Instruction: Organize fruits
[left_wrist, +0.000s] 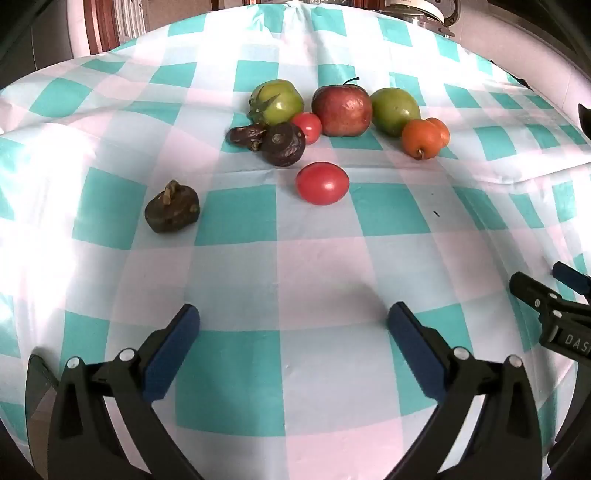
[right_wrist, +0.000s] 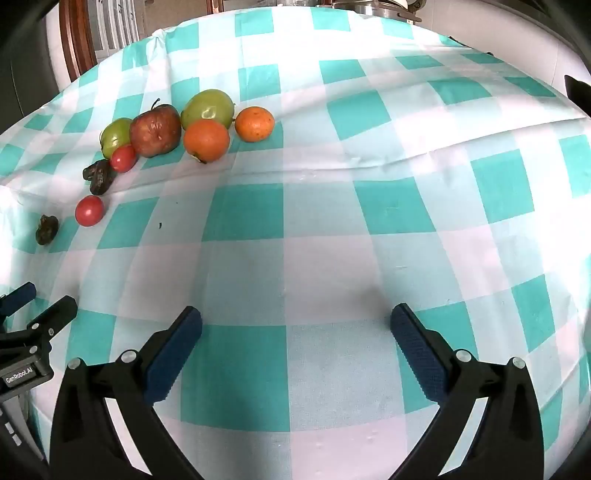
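Fruits lie in a cluster on the checked tablecloth (left_wrist: 295, 258). A red apple (left_wrist: 341, 110) sits between two green tomatoes (left_wrist: 279, 101) (left_wrist: 394, 109). Two oranges (left_wrist: 421, 139) lie to the right. A small red tomato (left_wrist: 307, 126), a dark shrivelled fruit (left_wrist: 283, 144) and a dark dried piece (left_wrist: 246, 134) lie in front. A larger red tomato (left_wrist: 322, 183) and a dark green wrinkled fruit (left_wrist: 172, 212) lie apart, nearer me. My left gripper (left_wrist: 293, 325) is open and empty, short of the fruits. My right gripper (right_wrist: 295, 325) is open and empty, with the apple (right_wrist: 156, 129) far to its upper left.
The right gripper's fingers (left_wrist: 546, 295) show at the right edge of the left wrist view. The left gripper (right_wrist: 37, 314) shows at the left edge of the right wrist view. A wooden chair back (right_wrist: 79, 40) and a metal pot (left_wrist: 417, 11) stand beyond the table's far edge.
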